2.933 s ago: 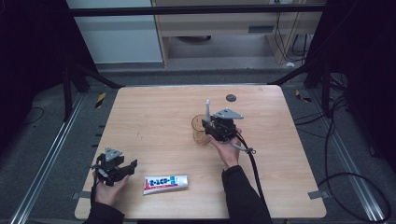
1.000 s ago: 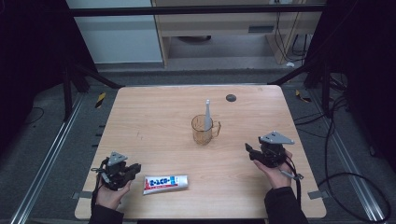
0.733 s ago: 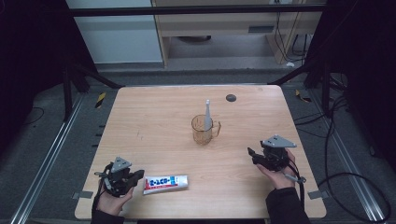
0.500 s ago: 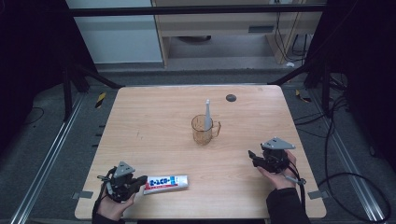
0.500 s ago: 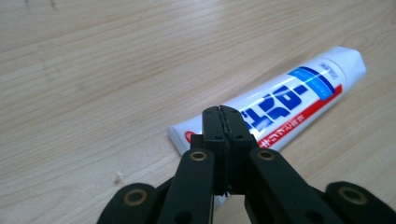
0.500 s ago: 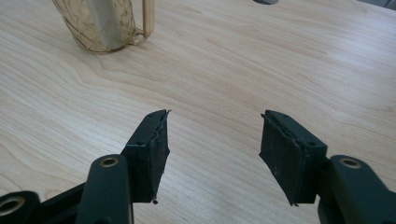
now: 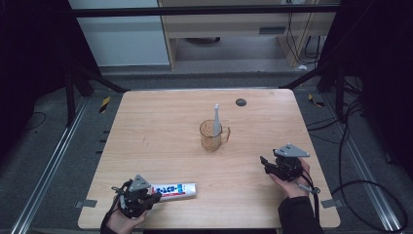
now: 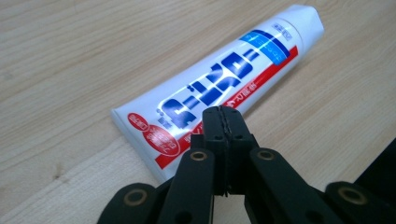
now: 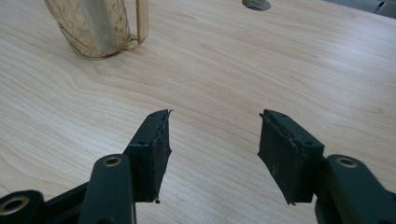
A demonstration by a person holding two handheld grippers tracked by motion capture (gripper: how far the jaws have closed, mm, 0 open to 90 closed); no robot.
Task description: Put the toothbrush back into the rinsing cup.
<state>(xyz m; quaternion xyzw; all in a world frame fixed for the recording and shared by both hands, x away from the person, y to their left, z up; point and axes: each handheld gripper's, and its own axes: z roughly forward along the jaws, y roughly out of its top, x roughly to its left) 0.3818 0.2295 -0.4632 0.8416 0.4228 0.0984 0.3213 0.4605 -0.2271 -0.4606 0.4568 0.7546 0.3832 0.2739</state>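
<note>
A white toothpaste tube (image 7: 173, 190) with blue and red print lies flat near the table's front left. My left gripper (image 7: 155, 196) is at its flat crimped end, jaws shut. In the left gripper view the closed tips (image 8: 223, 112) stand over the tube's (image 8: 224, 79) near edge, and nothing shows between them. My right gripper (image 7: 264, 165) hovers over bare wood at the front right, pointing toward the cup. Its jaws (image 9: 212, 140) are open with nothing between them and have just been closing a little. An amber see-through cup (image 7: 212, 136) stands mid-table, a grey slender item (image 7: 216, 119) upright inside.
A small dark round disc (image 7: 240, 102) lies near the wooden table's (image 7: 160, 126) far edge. In the right gripper view, the cup's base and handle (image 9: 100, 28) sit far left. Dark floor, rails and cables surround the table.
My left gripper slid right up to the tube's end and its jaws closed. My right gripper left the cup earlier and has stayed near the front right.
</note>
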